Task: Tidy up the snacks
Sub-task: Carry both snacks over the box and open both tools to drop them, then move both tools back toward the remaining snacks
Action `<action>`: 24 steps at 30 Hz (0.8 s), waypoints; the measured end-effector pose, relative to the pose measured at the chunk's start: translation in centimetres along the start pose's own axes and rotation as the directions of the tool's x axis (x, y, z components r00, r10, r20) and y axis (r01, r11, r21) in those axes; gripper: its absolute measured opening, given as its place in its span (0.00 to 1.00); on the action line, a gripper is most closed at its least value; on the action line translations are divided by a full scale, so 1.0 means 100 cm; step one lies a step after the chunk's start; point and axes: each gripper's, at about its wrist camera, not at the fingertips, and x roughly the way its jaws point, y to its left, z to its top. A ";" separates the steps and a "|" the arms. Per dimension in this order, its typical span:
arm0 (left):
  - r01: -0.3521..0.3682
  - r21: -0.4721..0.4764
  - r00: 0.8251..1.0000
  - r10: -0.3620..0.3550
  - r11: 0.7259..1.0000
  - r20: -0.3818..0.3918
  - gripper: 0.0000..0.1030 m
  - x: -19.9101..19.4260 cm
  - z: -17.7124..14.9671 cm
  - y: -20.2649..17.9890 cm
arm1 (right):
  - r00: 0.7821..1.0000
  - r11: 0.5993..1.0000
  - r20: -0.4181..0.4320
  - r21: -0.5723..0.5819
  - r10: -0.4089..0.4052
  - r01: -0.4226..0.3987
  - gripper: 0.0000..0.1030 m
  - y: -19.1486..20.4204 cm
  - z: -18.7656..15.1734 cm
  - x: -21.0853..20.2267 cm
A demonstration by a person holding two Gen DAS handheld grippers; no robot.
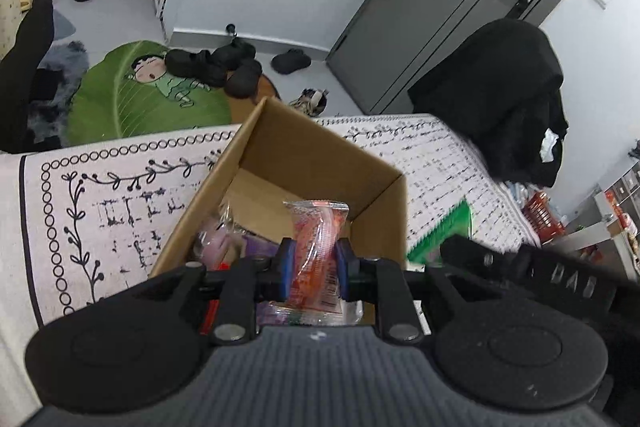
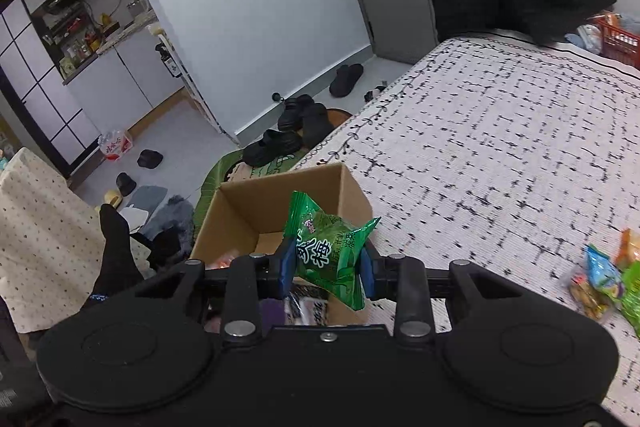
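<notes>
Two tools, left [image 1: 314, 269] pinching orange packet [image 1: 318, 247], right [image 2: 326, 267] pinching green packet [image 2: 330, 251], above cardboard box [image 1: 320, 155].

Right gripper [image 2: 325, 269] clamps green snack packet [image 2: 328, 251] — above cardboard box [image 2: 240, 203].

Your left gripper [image 1: 314, 267] angles downward, its blue pads [image 1: 286, 269] pressed on either side of a red snack packet [image 1: 318, 247]. Your right gripper [image 2: 326, 267] tilts down likewise, pads [image 2: 286, 265] clamped on a green snack packet [image 2: 330, 251]. Your black-socked foot [image 2: 114, 239] shows at left.
</notes>
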 end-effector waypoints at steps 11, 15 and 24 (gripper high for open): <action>-0.004 -0.038 1.000 0.005 0.999 0.025 0.41 -0.007 0.007 0.008 | 0.998 0.998 -0.016 -0.028 0.063 -0.063 0.31 0.024 0.009 0.020; -0.004 -0.050 1.000 0.005 0.999 0.026 0.42 -0.009 0.008 0.009 | 0.994 0.994 -0.026 -0.019 0.105 -0.106 0.36 0.028 0.012 0.021; 0.004 -0.030 0.999 -0.003 1.000 0.036 0.56 -0.015 0.007 0.002 | 0.995 0.994 -0.012 0.022 0.103 -0.102 0.57 0.014 0.012 0.004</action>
